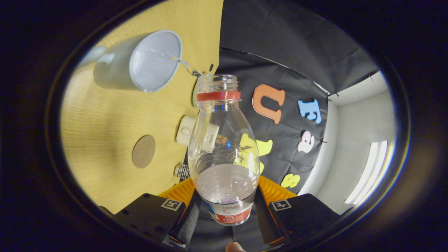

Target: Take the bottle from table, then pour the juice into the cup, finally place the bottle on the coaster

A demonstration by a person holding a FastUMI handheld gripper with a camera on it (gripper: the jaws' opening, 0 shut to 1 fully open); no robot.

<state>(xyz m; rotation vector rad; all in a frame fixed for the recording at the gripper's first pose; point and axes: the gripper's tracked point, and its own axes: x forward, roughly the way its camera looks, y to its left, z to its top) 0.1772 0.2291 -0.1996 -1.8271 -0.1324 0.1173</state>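
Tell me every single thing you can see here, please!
Clear plastic bottle with red neck ring: one, see-through, held between the jaws, tipped toward the cup, a thin clear stream leaving its mouth.
White mug-shaped cup: one, white, on the table beyond the bottle's mouth, catching the stream.
Round brown coaster: one, brown, flat on the table beside the bottle.
Small white device: one, white, at the table's edge behind the bottle.
Light wooden table: one, pale yellow wood.
Gripper: one, jaws pressing both sides of the bottle's base.
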